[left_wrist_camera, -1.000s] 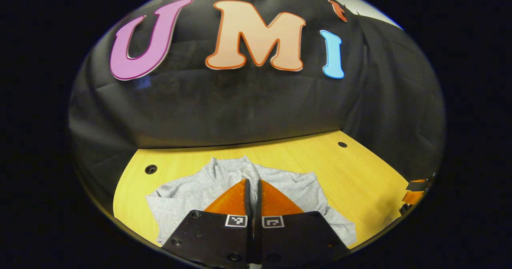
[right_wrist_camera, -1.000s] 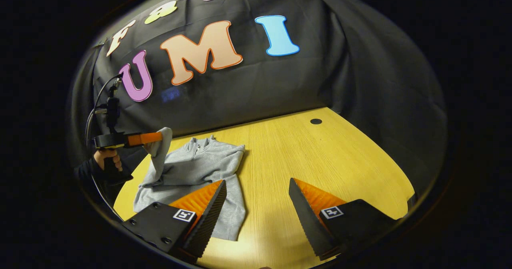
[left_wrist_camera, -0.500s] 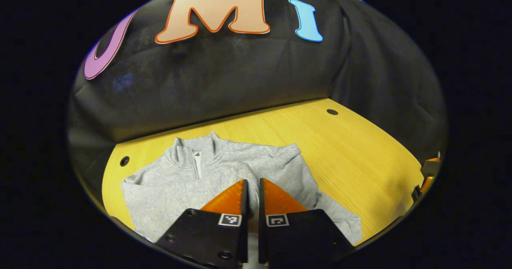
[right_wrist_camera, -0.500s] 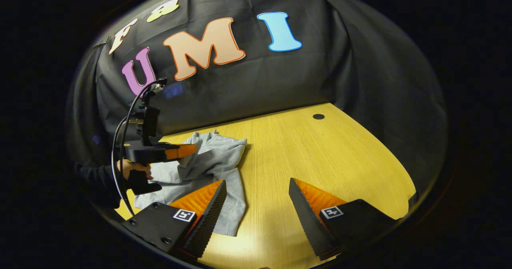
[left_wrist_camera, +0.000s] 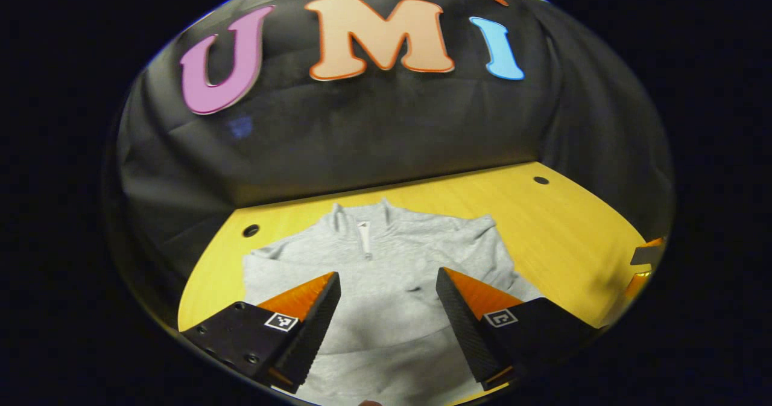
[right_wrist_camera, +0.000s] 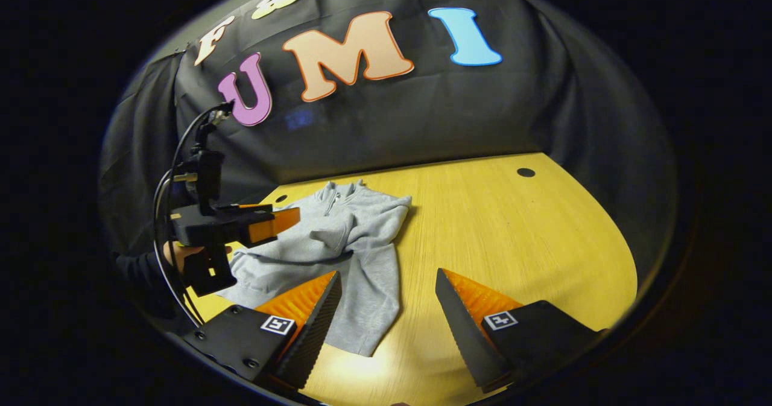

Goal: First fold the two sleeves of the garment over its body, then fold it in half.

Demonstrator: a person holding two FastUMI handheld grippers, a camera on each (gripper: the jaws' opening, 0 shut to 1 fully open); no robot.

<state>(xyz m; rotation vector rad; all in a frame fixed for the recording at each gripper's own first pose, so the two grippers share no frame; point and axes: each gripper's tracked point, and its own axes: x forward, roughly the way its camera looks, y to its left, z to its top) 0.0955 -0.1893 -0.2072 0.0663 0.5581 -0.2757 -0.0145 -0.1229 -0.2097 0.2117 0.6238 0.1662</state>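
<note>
The gray sweater (right_wrist_camera: 338,237) on the surface (right_wrist_camera: 512,243) looks soft and floppy. Both tongs (left_wrist_camera: 386,309) (right_wrist_camera: 386,309) are spread, holding nothing. Grab the 1 loose sleeve (right_wrist_camera: 374,297) by its cuff.

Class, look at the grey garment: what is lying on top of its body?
One sleeve lies folded across the grey garment, over its chest. What the fold covers is hidden. The other sleeve still lies on the table.

A yellow wood-grain table (right_wrist_camera: 512,231) with small dark round holes near its far edge carries the load. A grey zip-neck sweatshirt (right_wrist_camera: 356,237) lies flat on its left part, one sleeve folded over the body.
</note>
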